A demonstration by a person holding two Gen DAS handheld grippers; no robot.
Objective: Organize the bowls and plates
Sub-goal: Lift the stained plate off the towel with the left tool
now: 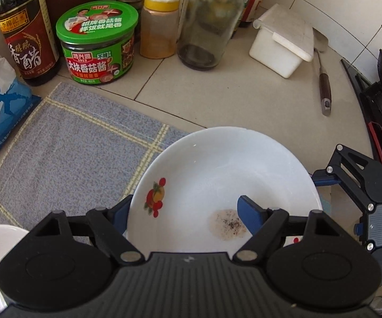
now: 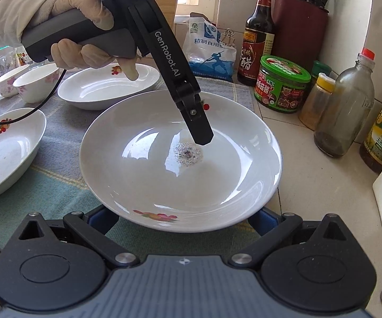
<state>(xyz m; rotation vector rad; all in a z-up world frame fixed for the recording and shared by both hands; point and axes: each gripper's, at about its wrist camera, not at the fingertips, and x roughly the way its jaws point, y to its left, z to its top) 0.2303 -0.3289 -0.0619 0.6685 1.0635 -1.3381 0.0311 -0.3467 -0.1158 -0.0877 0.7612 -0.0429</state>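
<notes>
Grey checked cloth [image 1: 71, 145] covers most of the counter, and the white plate [image 1: 217, 164] I am working sits over its right edge, half above bare tile. It looks raised off the surface.

My left gripper [image 1: 185, 217] is clamped on the plate's rim, one blue finger inside the dish and the other beneath it. My right gripper [image 2: 181, 217] stands spread wide at the opposite rim. Its tips are hidden under the plate, so I cannot tell whether they touch it.

Left of the plate, two shallow dishes [image 2: 106, 87] and two small bowls [image 2: 36, 82] crowd the cloth. To its right, a green jar [image 2: 283, 87] and a glass bottle [image 2: 344, 106] stand near, leaving a narrow tiled strip. A speckled smear [image 2: 189, 153] marks the plate's centre.
</notes>
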